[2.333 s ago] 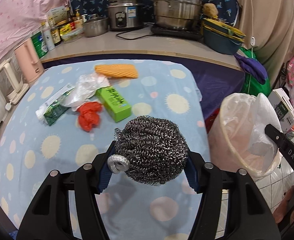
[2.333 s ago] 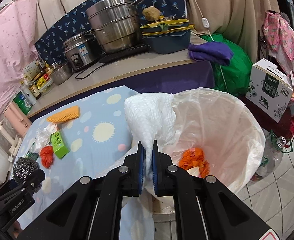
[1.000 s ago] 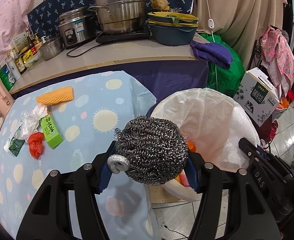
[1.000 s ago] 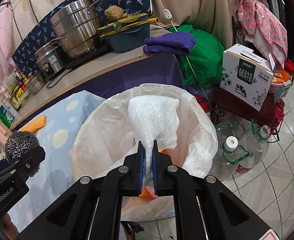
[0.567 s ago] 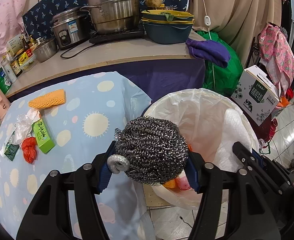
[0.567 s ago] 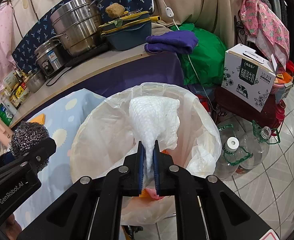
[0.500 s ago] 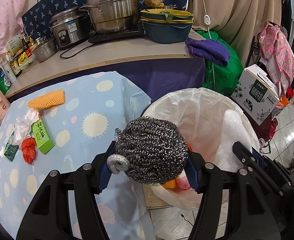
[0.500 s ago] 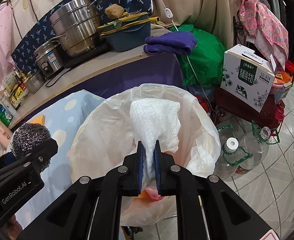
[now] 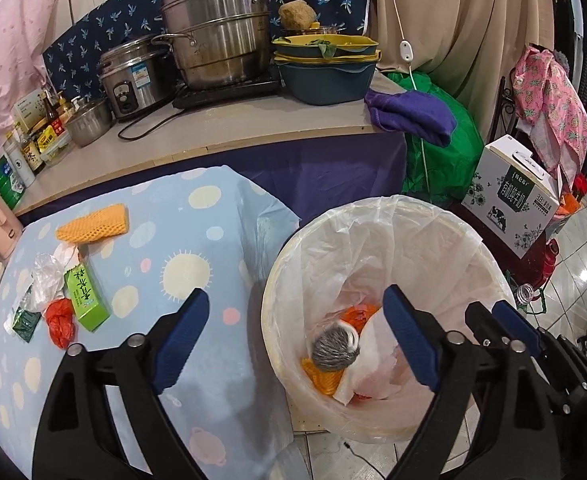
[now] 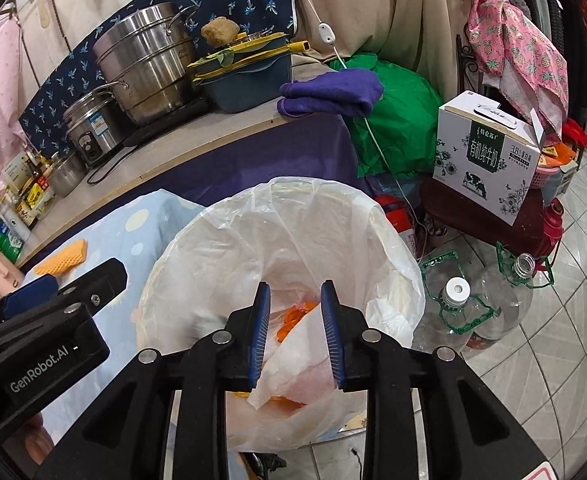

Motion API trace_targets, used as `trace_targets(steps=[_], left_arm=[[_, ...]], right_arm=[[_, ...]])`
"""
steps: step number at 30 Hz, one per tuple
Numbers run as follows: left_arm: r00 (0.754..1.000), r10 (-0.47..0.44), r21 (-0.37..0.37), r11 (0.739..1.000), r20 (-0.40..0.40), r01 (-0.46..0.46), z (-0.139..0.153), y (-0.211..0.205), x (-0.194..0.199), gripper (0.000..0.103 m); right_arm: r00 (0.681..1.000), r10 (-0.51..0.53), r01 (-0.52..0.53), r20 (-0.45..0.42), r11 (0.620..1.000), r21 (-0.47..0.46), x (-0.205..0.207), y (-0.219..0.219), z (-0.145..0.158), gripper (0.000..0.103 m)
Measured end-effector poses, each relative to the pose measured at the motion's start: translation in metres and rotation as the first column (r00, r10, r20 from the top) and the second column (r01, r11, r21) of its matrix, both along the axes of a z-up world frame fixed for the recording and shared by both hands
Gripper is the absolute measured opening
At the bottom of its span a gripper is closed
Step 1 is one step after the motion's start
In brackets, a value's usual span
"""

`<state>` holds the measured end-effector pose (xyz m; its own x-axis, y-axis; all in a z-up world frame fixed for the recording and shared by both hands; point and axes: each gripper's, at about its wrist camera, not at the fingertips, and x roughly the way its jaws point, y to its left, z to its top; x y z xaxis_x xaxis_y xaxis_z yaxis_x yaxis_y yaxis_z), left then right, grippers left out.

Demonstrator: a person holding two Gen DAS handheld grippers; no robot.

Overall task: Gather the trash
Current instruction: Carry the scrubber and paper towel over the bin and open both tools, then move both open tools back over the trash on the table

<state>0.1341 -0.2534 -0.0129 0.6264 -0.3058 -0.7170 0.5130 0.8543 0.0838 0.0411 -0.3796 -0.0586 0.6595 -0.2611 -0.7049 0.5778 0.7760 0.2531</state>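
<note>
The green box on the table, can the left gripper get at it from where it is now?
Probably yes: the left gripper, jaws opening and empty, faces the green box, which lies exposed on the tablecloth.

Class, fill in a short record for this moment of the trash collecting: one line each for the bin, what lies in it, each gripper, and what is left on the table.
bin: waste bin lined with a clear plastic bag, standing beside the table
in bin: steel wool scourer, white paper towel, orange scraps
left gripper: over the bin, fingers opening, nothing between them
right gripper: over the bin, fingers opening, empty
left on table: orange sponge, green box, red wrapper, clear plastic wrap
</note>
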Motion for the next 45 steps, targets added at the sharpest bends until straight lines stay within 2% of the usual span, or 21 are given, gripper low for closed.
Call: trace_targets(steps=[13,23,25,36,40,45], left_arm=[[1.000,0.014,-0.009,1.000,-0.018,-0.014,-0.001,0.007,0.003,0.086],[0.997,0.062,-0.035,0.997,-0.051,-0.064,0.003,0.036,0.011,0.086],[0.995,0.077,-0.040,0.996,-0.056,-0.079,0.003,0.046,0.012,0.086],[0.982,0.178,-0.053,0.982,-0.070,-0.182,0.002,0.112,0.021,0.089],[0.968,0.237,-0.050,0.969,-0.082,-0.241,-0.003,0.145,0.027,0.090],[0.940,0.328,-0.032,0.943,-0.098,-0.332,-0.013,0.192,0.037,0.090]], right_arm=[[1.000,0.006,-0.006,0.002,1.000,-0.006,0.000,0.006,0.003,0.031],[0.999,0.037,-0.037,0.005,0.999,-0.021,0.005,0.027,0.013,0.035],[0.999,0.043,-0.043,0.007,0.999,-0.023,0.005,0.032,0.015,0.038],[0.992,0.126,-0.126,0.005,0.992,-0.021,0.015,0.082,0.020,0.045],[0.985,0.173,-0.173,0.000,0.985,-0.018,0.025,0.108,0.019,0.046],[0.971,0.240,-0.240,-0.018,0.971,-0.011,0.039,0.143,0.015,0.046]])
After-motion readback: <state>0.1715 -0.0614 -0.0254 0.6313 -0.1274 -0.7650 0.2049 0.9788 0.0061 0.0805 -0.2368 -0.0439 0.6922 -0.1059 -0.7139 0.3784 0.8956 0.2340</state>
